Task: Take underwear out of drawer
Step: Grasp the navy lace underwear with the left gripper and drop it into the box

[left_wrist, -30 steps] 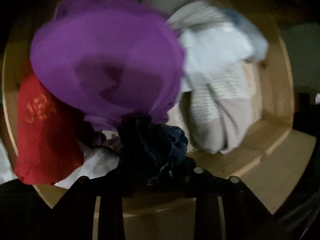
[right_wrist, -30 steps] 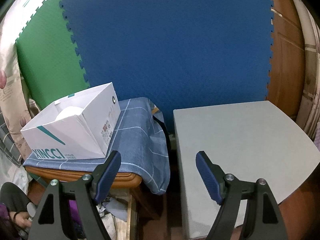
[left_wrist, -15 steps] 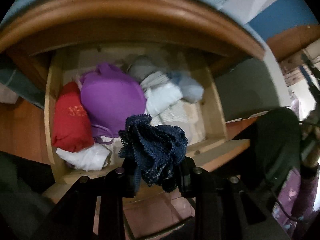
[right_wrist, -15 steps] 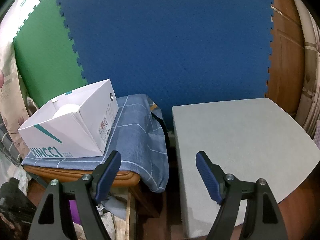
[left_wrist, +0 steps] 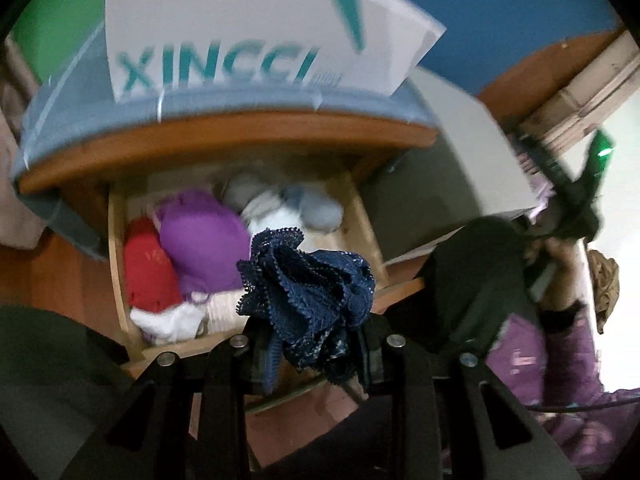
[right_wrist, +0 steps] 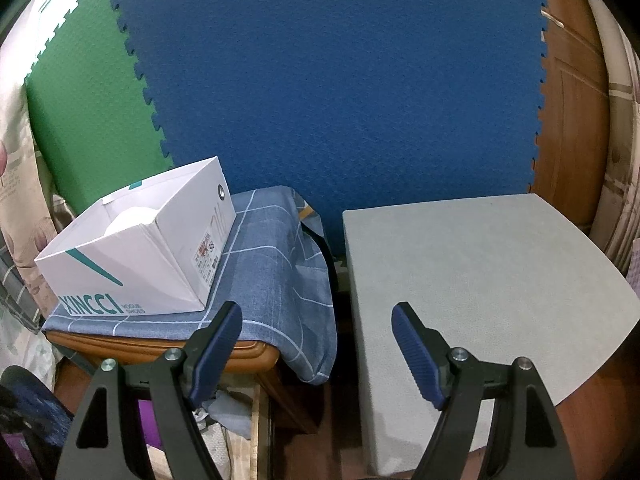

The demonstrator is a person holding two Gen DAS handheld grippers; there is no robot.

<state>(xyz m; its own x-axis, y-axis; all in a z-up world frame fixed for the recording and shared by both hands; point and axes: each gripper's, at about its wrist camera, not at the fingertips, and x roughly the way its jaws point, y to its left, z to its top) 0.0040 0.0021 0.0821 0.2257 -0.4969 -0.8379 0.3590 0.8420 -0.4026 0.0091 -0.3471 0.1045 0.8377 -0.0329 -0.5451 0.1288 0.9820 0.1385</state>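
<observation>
The left gripper [left_wrist: 308, 344] has its jaws pinched on a bunched piece of navy lace underwear [left_wrist: 308, 288], which hangs clear of the open wooden drawer [left_wrist: 116, 264] and sits in front of its near edge as the left wrist camera sees it. Inside the drawer lie a purple garment [left_wrist: 202, 240] near the middle, a red one [left_wrist: 146, 276] to the left of it, a white one [left_wrist: 172, 322] at the drawer's front left corner, and pale grey and bluish pieces [left_wrist: 316, 210] toward its back right. Above the drawer runs the curved wooden edge of the cabinet top [left_wrist: 224, 140], covered by a blue checked cloth [right_wrist: 272, 272]. A white shoe box printed XINCCI [right_wrist: 136, 256] stands on that cloth, its lid off.

The right gripper [right_wrist: 316, 344] is held off to the right of the drawer, its jaws spread wide with nothing between them. Its blue ribbed pads [right_wrist: 416, 352] frame the gap between the cabinet and a grey worktop [right_wrist: 472, 280] just beside it on the right. Behind both stands a wall of blue foam tiles [right_wrist: 340, 88], with a green tile [right_wrist: 92, 112] behind the box. In the left wrist view, to the right of the drawer, a person's dark clothing and purple sleeve [left_wrist: 568, 360] show, blurred.
</observation>
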